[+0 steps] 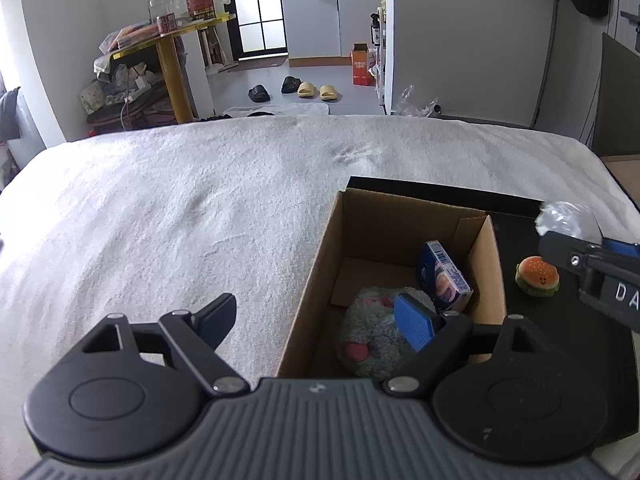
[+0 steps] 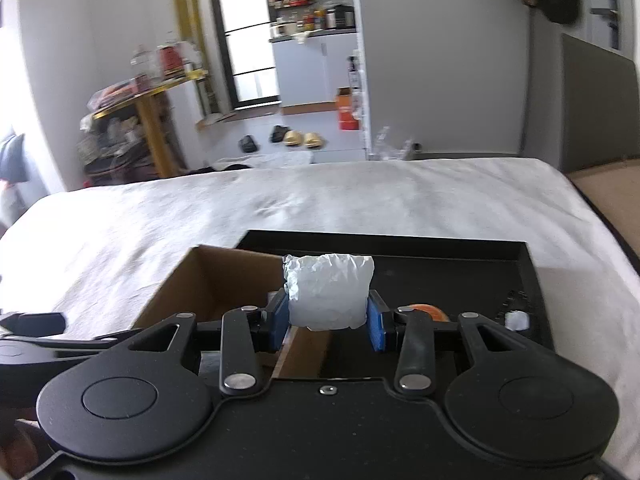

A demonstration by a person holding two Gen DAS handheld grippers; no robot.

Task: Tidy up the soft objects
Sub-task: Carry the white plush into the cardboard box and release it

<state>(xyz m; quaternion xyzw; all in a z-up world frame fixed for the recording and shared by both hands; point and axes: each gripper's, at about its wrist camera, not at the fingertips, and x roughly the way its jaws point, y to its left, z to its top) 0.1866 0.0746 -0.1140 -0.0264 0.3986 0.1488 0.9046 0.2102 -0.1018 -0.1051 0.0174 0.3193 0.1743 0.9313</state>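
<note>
I am working over the bed (image 1: 200, 208), where a black tray (image 2: 440, 248) is lying with the cardboard box (image 1: 316, 280) set against its left side. Inside the box a grey plush toy (image 1: 372, 332) and a blue carton (image 1: 442, 276) are already sitting; the burger toy (image 1: 537, 276) is waiting on the tray. My right tool (image 2: 329, 316) is clamping a white crinkled packet (image 2: 328, 292), hanging above the box's right wall. I am judging it should travel left until fully over the opening, then lower before releasing. My left tool (image 1: 320, 320) is standing apart, empty, straddling the box's left wall
</note>
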